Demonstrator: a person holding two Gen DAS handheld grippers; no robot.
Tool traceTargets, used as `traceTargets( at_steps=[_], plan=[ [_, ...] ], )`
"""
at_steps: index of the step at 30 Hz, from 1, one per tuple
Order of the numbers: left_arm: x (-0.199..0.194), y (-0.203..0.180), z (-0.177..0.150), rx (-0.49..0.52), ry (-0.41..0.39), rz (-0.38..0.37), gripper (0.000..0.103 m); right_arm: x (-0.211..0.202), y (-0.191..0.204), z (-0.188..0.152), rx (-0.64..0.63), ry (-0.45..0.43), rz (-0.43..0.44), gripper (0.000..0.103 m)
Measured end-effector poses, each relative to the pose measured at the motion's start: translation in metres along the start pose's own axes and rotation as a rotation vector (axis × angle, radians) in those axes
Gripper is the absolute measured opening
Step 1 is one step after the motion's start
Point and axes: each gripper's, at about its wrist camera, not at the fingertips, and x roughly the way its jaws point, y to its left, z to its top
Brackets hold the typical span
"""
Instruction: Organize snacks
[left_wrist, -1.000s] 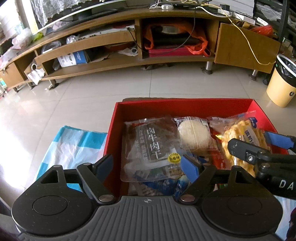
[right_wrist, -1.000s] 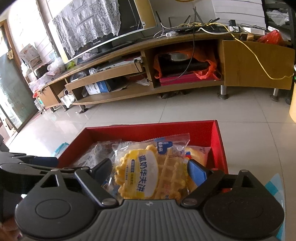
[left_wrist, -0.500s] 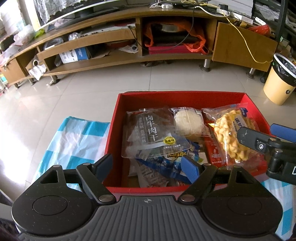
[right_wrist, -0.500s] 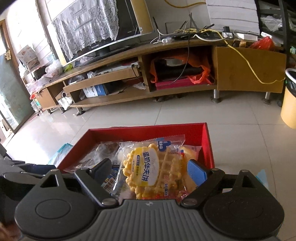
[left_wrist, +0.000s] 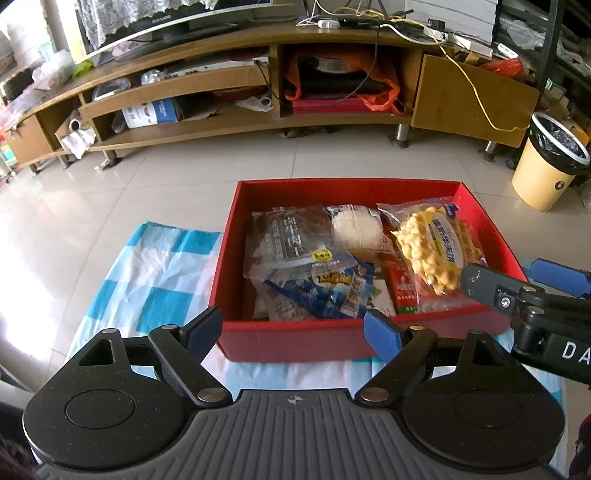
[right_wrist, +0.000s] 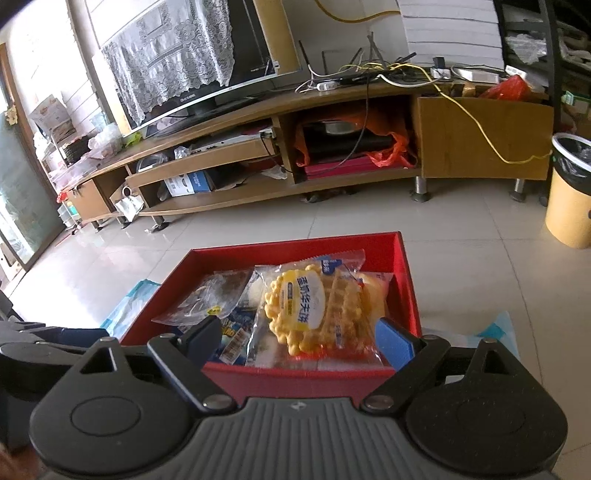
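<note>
Red card walls hold everything here: from my left wrist view the box (left_wrist: 291, 343) sits on a blue-checked cloth (left_wrist: 147, 273) spread over the desk, and the snacks lie piled inside it rather than scattered around; a dark jerky pack (left_wrist: 286, 242) lies at the left, a round white cake (left_wrist: 356, 230) behind the middle, a blue wrapper (left_wrist: 325, 291) toward the near wall, and the waffle pack (left_wrist: 432, 247) leans at the right, propped on packets beneath it; I judge the pile overlaps because the box is fairly full. My left tongs (left_wrist: 293, 330) hang spread wide at the near wall with nothing between them, which reads to me as either about to reach in or just clear of a drop; the cloth shows no stray snack, so I cannot settle which.

From my right wrist view the right tongs (right_wrist: 299, 338) are likewise released, their blue pads standing to either side of the waffle pack (right_wrist: 314, 310) without pressing it, as far as I can see; the pack rests inside the box (right_wrist: 295, 380), tilted against the right wall, so the box carries it, not my grip; the left tool shows dark at the frame's left edge.
</note>
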Motion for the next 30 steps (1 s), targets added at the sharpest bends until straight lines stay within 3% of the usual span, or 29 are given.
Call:
traceTargets(
  at_steps=[30],
  plan=[
    [-0.055, -0.006, -0.091, -0.001, 0.014, -0.048, 0.097, -0.082, -0.007, -0.081, 0.040, 0.079, -0.048, 0.092]
  ],
)
